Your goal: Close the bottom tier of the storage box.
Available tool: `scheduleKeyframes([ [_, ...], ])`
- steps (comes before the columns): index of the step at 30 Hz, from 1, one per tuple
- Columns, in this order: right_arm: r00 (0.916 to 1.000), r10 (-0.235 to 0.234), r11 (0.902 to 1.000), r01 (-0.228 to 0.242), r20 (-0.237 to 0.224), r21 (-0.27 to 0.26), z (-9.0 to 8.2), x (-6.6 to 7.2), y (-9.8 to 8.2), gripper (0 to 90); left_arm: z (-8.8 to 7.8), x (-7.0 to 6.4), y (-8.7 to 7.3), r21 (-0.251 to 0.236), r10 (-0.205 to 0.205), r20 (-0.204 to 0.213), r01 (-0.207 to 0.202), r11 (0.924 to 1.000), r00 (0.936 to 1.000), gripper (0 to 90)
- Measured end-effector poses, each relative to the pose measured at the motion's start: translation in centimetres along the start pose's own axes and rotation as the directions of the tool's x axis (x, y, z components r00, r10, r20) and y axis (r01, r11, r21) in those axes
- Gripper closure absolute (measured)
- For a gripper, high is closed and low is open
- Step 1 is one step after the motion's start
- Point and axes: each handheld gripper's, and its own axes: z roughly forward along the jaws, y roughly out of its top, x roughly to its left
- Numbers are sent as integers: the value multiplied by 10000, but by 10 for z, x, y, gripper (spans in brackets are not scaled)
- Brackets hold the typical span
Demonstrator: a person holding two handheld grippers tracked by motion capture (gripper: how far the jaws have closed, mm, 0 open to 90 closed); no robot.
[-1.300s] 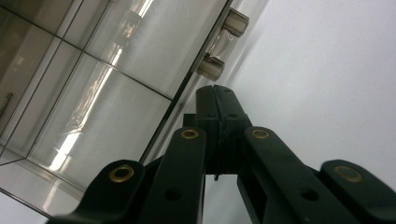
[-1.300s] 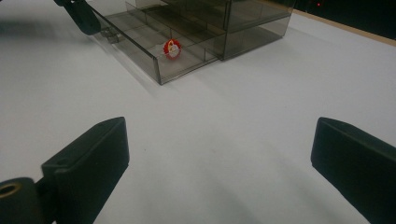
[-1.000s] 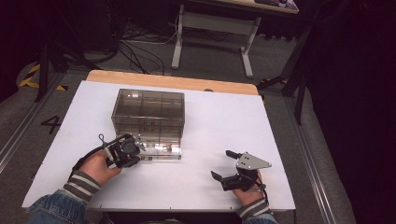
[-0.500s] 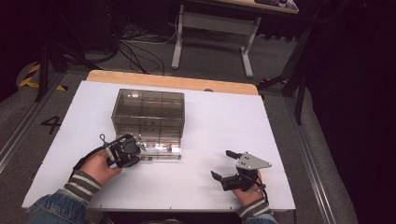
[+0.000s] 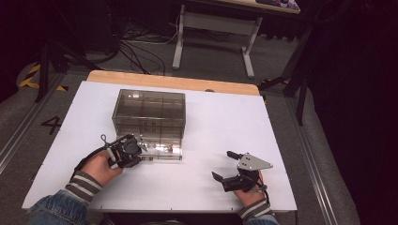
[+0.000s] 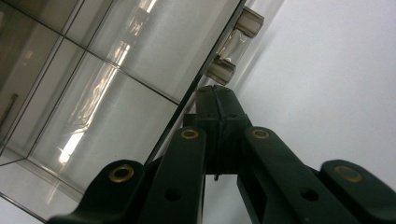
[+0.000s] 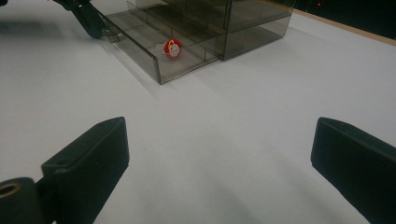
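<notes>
My right tool (image 5: 231, 165) rests nearest me on the white counter (image 5: 225, 122), jaws spread wide with nothing between them. I keep it low and aimed at the organizer so its camera looks straight into the pulled-out drawer; to my mind it is parked there ready to go in once the drawer is far enough out.

A little farther away, my left tool (image 5: 137, 149) is clenched tight on the front of the bottom drawer (image 7: 154, 44), at its left corner. In the left gripper view the two black jaws meet on the edge of the smoky front panel, just below the small clear handle (image 6: 236, 51), so I read this as a pinch on the drawer front. I hold it there because a grip at the lip lets me slide the drawer along the counter without lifting the whole box.

The drawer stands partly drawn out toward me, its floor level on the counter. Inside it, in a compartment close to the front wall, lies a small red round object (image 7: 172, 48) with a pale marking; I cannot tell exactly what it is. It sits loose and untouched by either tool.

Beyond that rises the smoked transparent drawer organizer (image 5: 149, 112) itself, upright near the counter's far left, its upper drawers closed. Its weight probably keeps it still while I pull.
</notes>
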Motion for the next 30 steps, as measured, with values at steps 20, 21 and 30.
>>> scheduleKeyframes([
  [20, 10000, -10, 10000, 10, -17, 19, 0, 0, 0, 49, 2, 10, 7, -427, -539, -339, 525, 9977, 9980, 898],
  [21, 10000, -12, 10000, 12, -16, 20, 0, 0, 0, 49, 2, 10, 7, -450, -593, -328, 578, 9973, 9977, 898],
  [30, 10000, -12, 10000, 12, -7, 31, 1, 0, 0, 49, 4, 18, 11, -845, -1017, -477, 975, 9916, 9937, 898],
])
